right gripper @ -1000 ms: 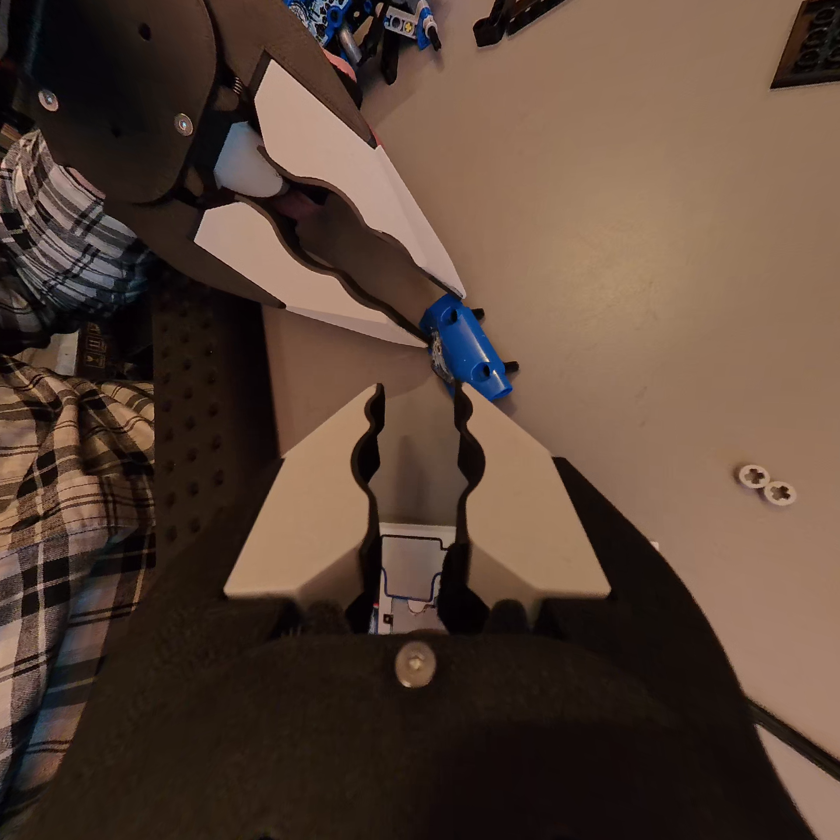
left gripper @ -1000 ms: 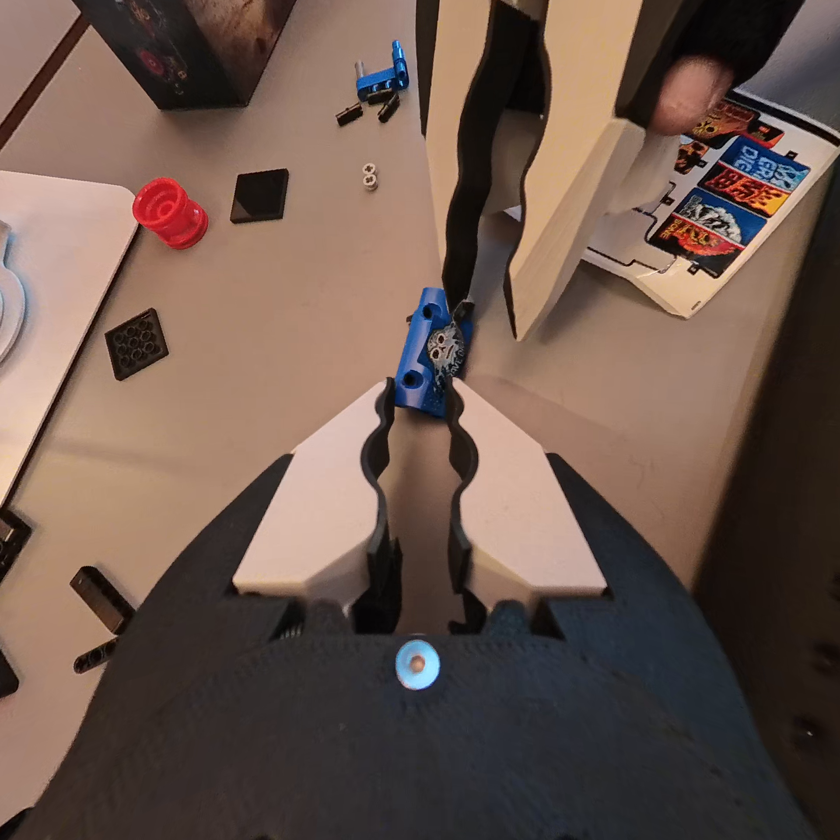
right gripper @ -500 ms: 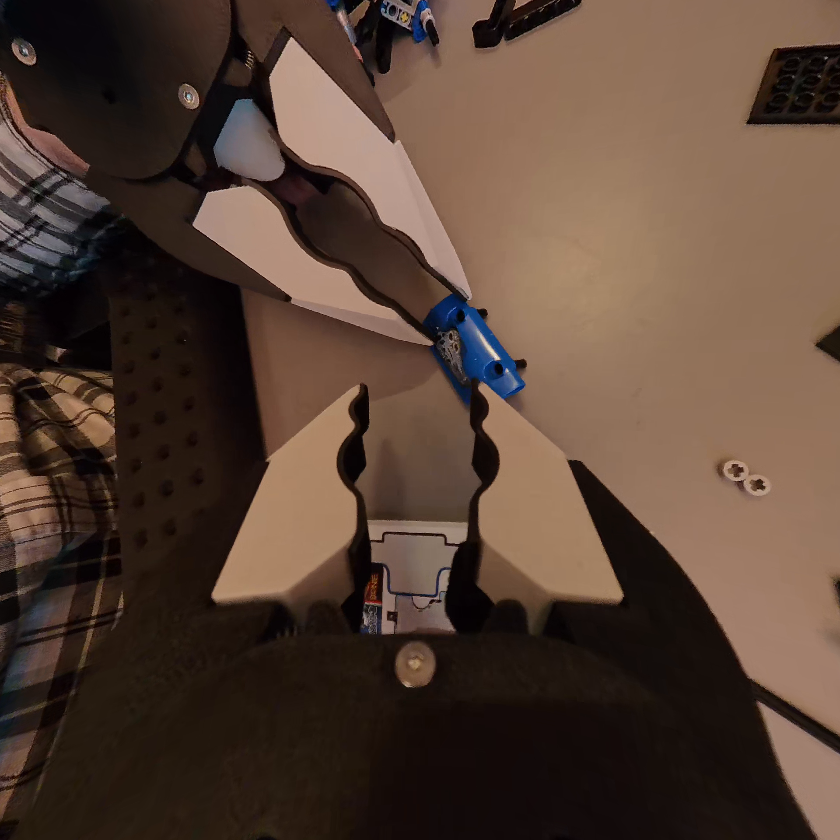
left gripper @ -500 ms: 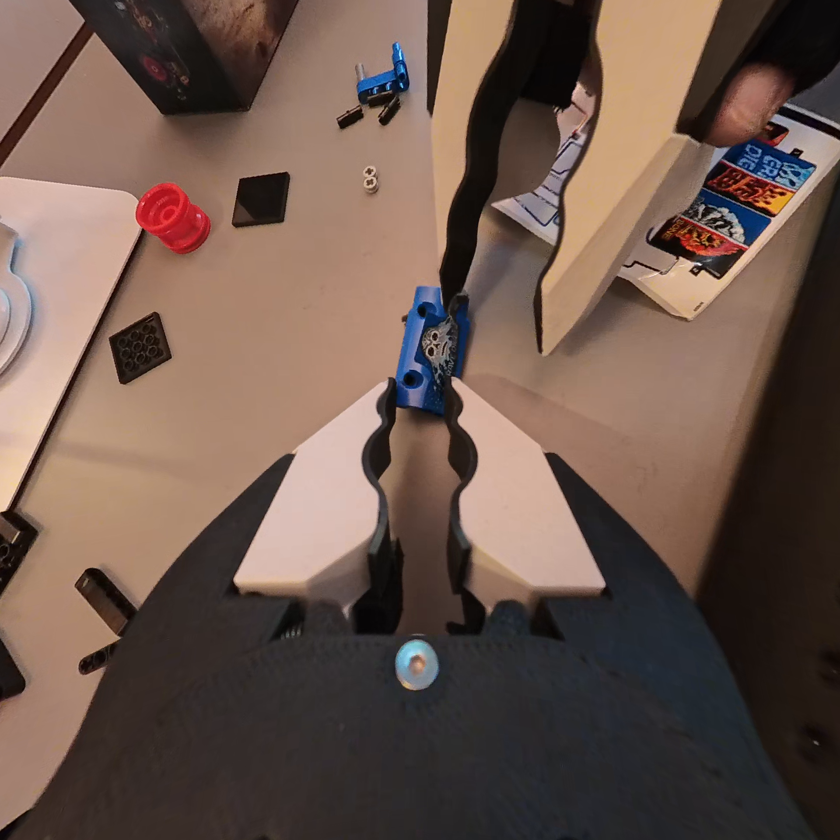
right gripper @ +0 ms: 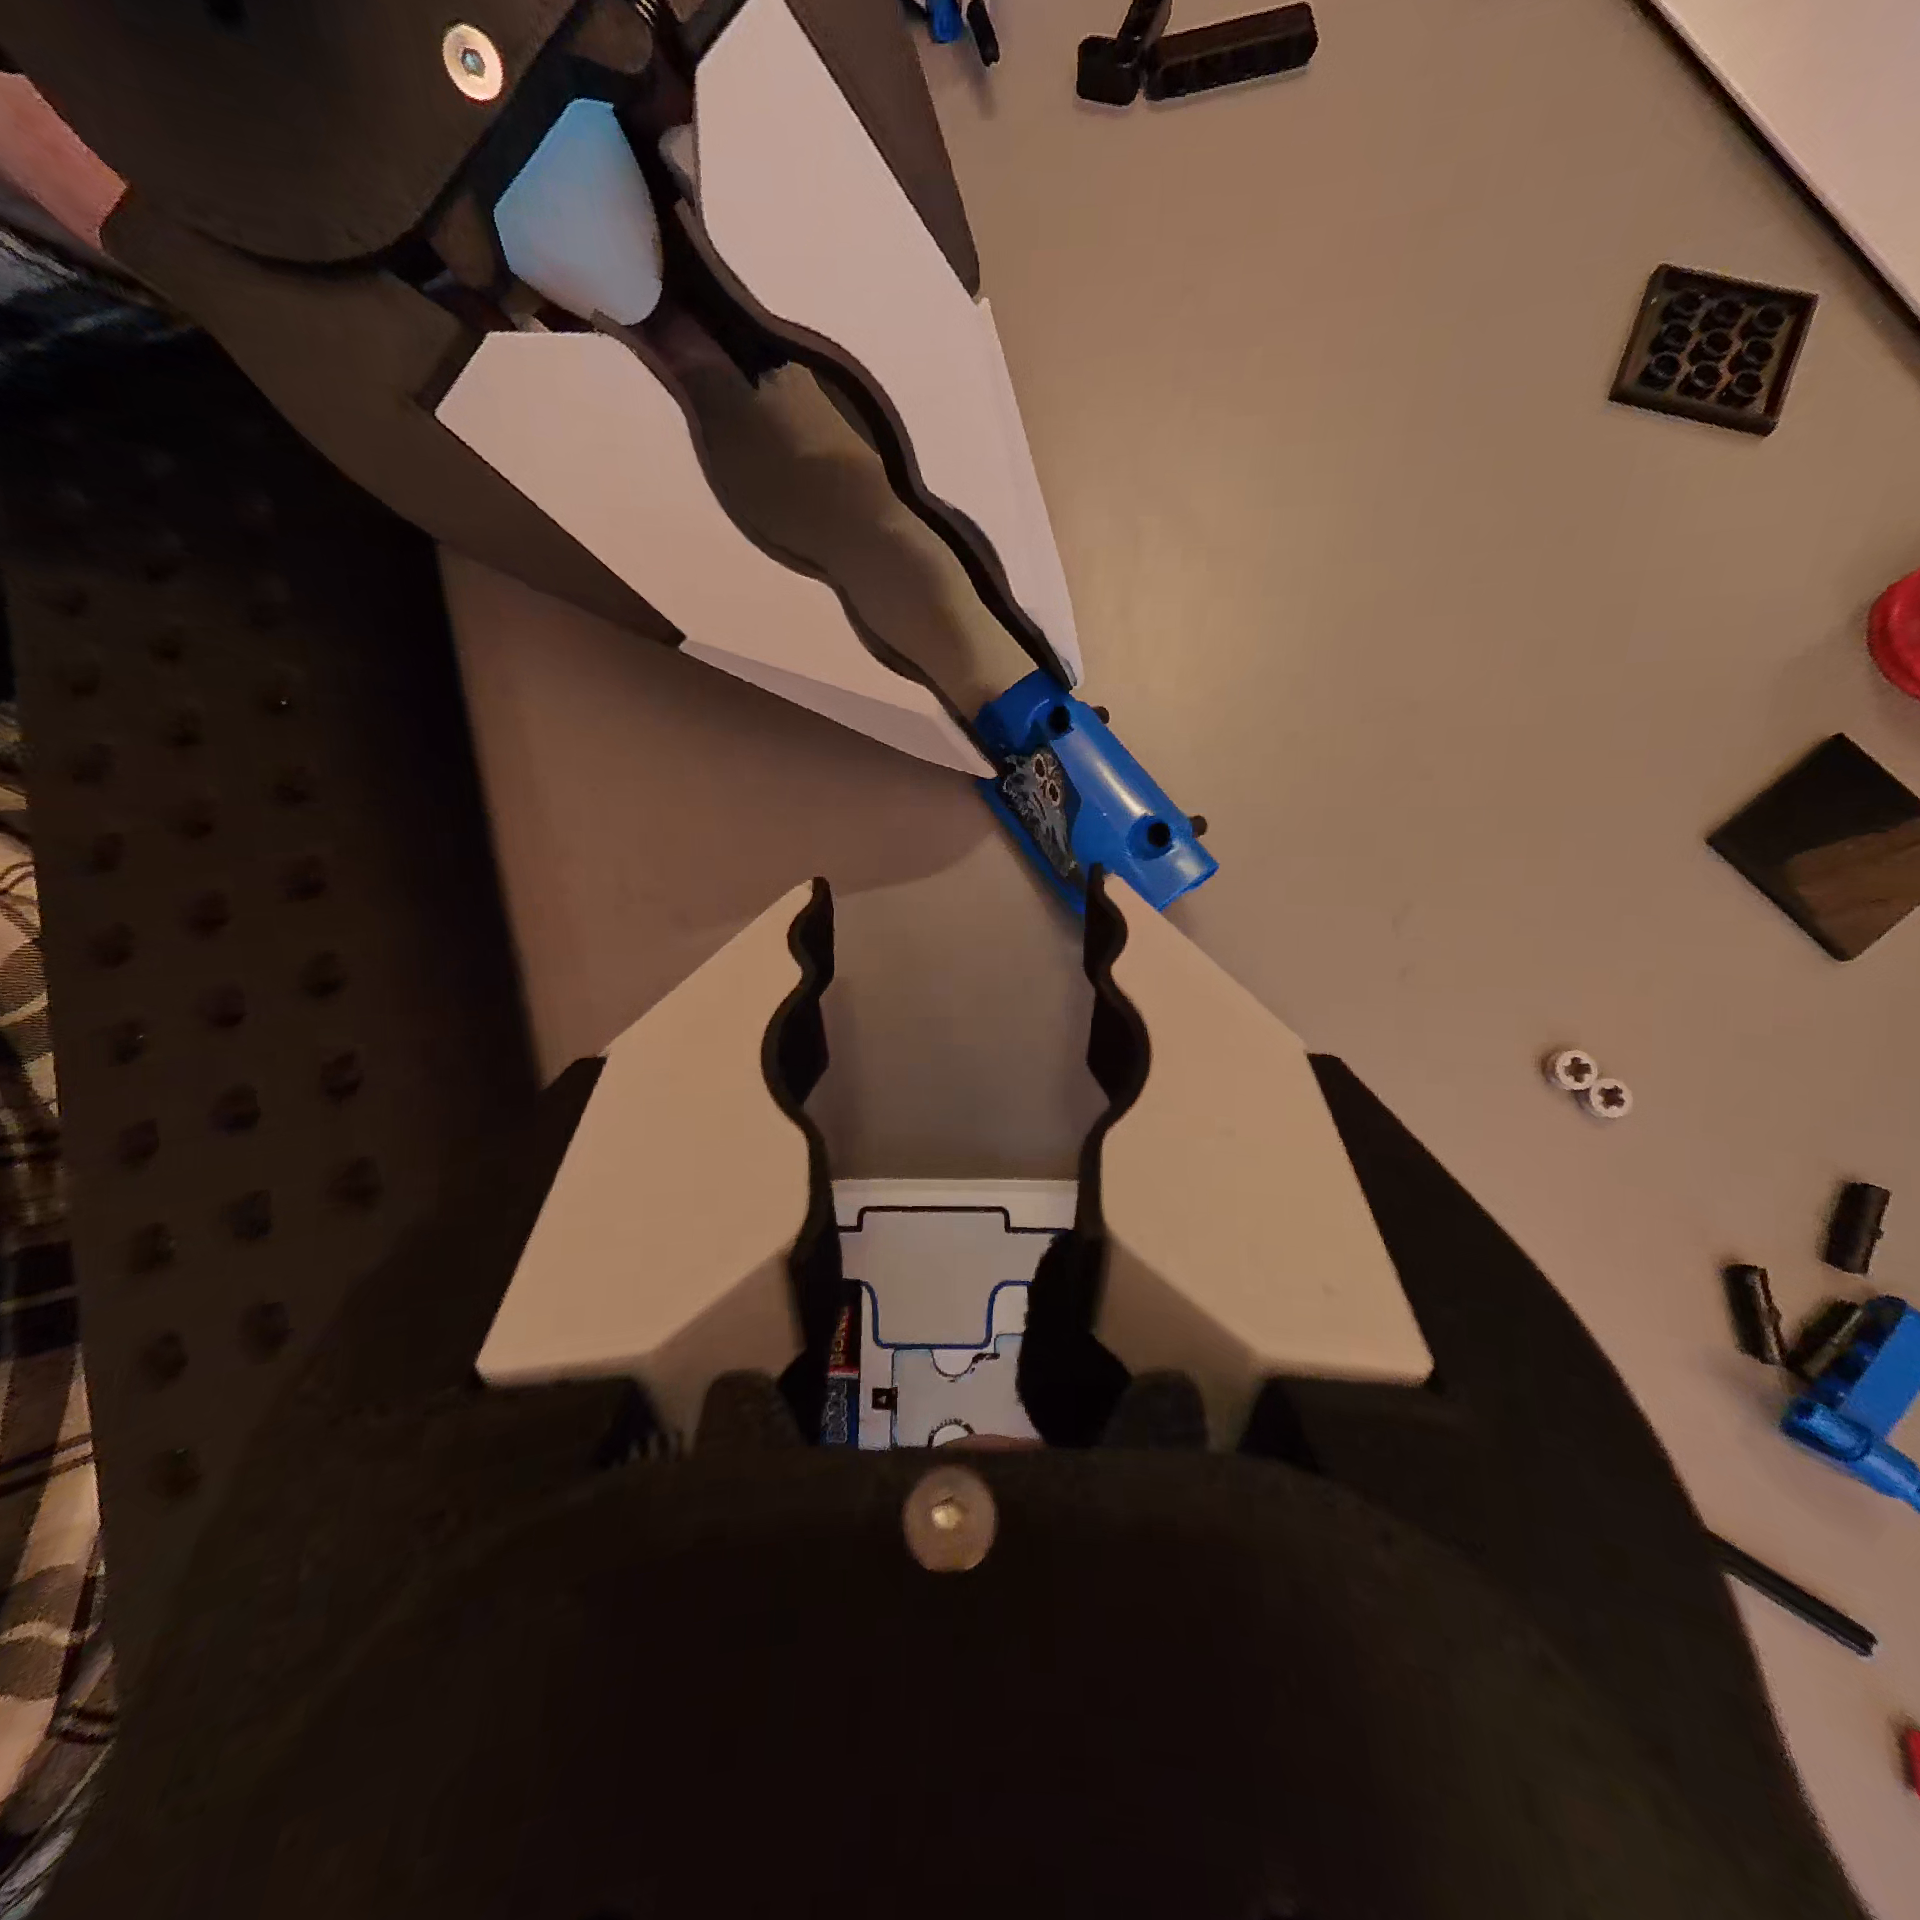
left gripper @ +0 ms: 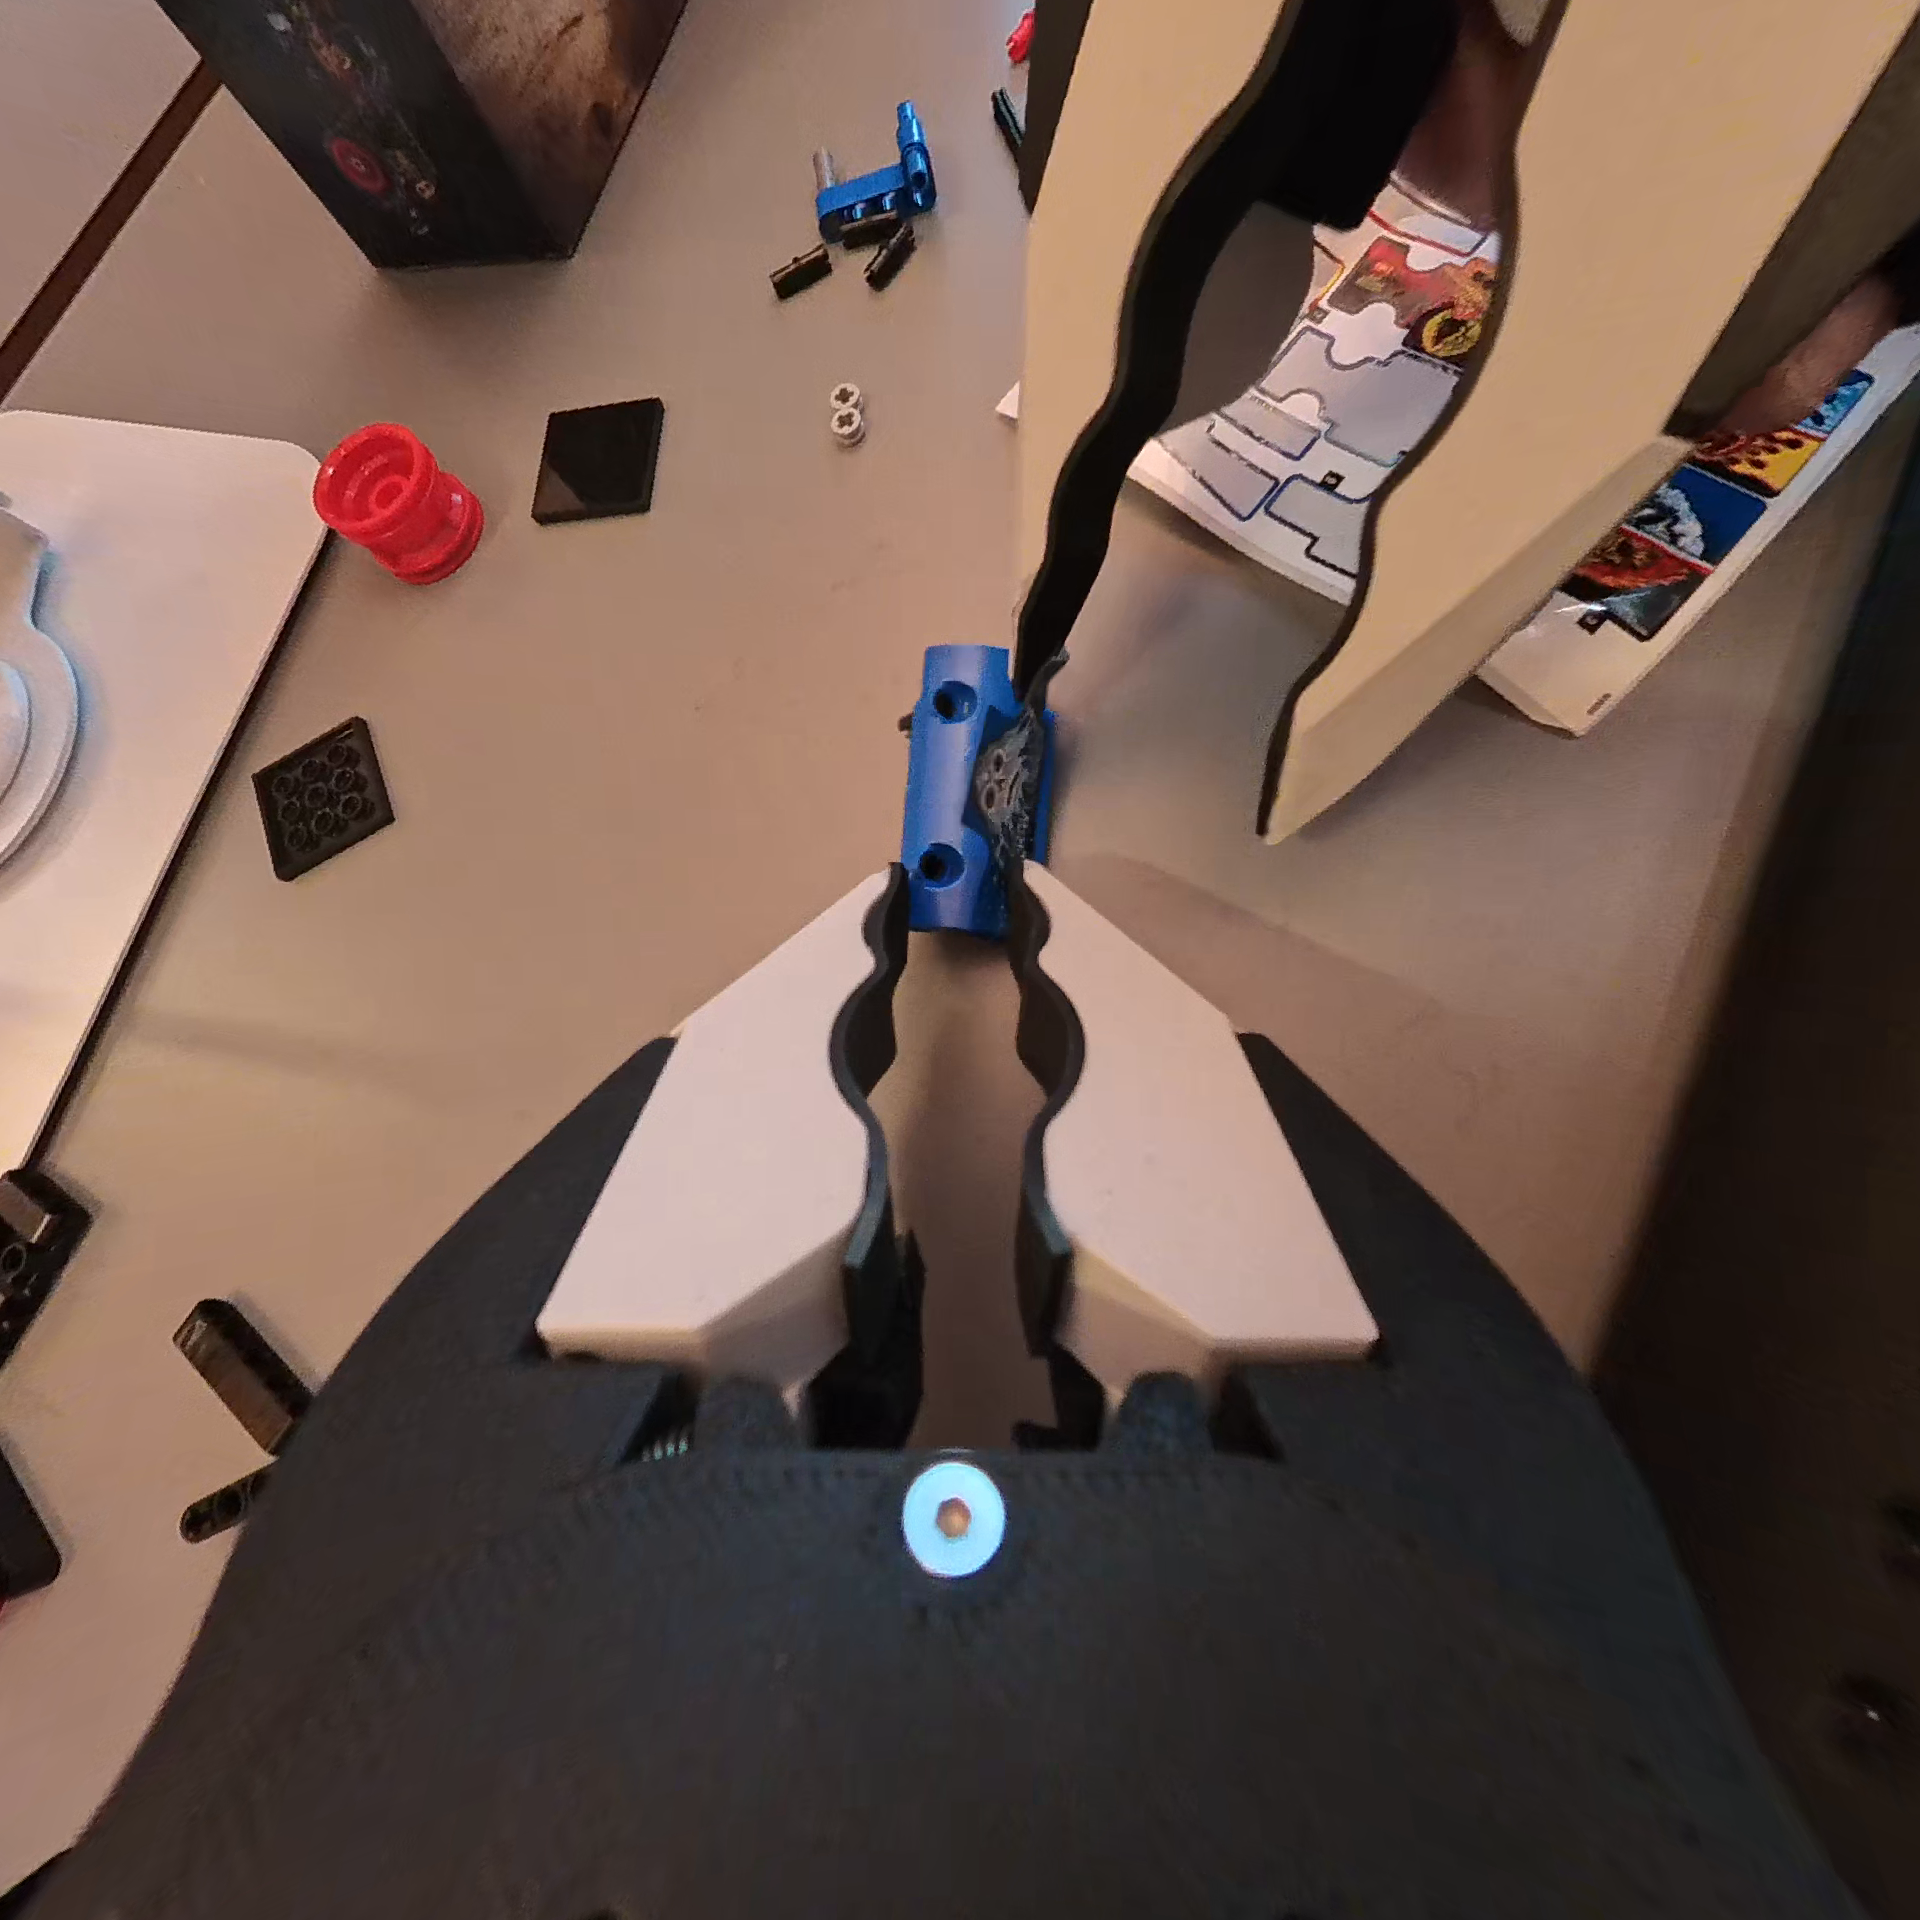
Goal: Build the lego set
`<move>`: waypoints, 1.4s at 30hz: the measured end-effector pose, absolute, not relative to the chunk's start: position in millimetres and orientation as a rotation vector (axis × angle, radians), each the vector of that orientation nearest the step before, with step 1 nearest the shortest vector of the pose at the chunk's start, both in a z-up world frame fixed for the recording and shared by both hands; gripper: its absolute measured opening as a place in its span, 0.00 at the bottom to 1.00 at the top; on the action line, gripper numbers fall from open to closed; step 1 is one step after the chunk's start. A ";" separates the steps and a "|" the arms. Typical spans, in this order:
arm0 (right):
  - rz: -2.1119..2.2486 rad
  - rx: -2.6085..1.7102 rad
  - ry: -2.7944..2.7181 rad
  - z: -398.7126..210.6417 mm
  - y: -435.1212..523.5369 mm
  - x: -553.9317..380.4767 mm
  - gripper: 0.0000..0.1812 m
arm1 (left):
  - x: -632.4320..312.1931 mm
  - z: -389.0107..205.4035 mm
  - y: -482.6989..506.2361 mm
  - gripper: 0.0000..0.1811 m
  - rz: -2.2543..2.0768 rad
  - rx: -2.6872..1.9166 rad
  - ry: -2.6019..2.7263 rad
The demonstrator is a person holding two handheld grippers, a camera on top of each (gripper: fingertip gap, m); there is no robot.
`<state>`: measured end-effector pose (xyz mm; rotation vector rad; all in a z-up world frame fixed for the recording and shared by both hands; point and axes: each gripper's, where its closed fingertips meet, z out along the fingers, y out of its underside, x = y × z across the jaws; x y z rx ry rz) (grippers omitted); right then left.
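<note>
Blue brick (left gripper: 971,795) (stickered) clamped at left tool (left gripper: 958,902) tips; right tool (left gripper: 1148,743) spread apart, one fingertip touching it.

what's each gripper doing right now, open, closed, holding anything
Left gripper: closed on the near end of the blue lego piece.
Right gripper: open, holding nothing; one fingertip touches the piece's stickered edge.

Hobby desk (left gripper: 644,790) w/ loose Lego bits (left gripper: 398,502)
</note>
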<state>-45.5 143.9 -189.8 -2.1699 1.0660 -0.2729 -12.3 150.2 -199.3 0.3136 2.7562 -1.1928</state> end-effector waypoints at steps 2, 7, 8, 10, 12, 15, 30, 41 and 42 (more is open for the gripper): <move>-0.283 -2.173 1.069 -189.8 143.7 -45.6 0.27 | -12.2 -199.3 150.1 0.09 -1.193 0.313 2.756; -0.280 -2.164 1.069 -189.0 144.7 -45.7 0.29 | -11.9 -199.0 149.6 0.09 -1.195 0.308 2.757; -0.276 -2.162 1.072 -189.6 144.7 -45.5 0.29 | -11.9 -198.6 149.3 0.09 -1.201 0.303 2.760; -0.272 -2.167 1.075 -191.1 144.5 -45.7 0.30 | -11.3 -198.1 148.8 0.09 -1.209 0.293 2.763; -0.263 -2.166 1.073 -191.8 145.3 -46.3 0.31 | -11.7 -197.4 148.3 0.10 -1.211 0.297 2.765; -0.240 -2.154 1.073 -191.7 146.8 -46.6 0.31 | -14.0 -194.2 145.1 0.14 -1.236 0.292 2.777; -0.209 -2.133 1.074 -191.6 147.7 -46.2 0.32 | -12.1 -198.3 137.2 0.09 -1.229 0.258 2.819; -0.224 -2.124 1.092 -190.9 143.9 -44.4 0.29 | -13.5 -197.6 136.6 0.08 -1.237 0.275 2.805; -0.234 -2.127 1.093 -191.0 143.2 -43.9 0.29 | -13.6 -197.4 136.6 0.07 -1.238 0.278 2.802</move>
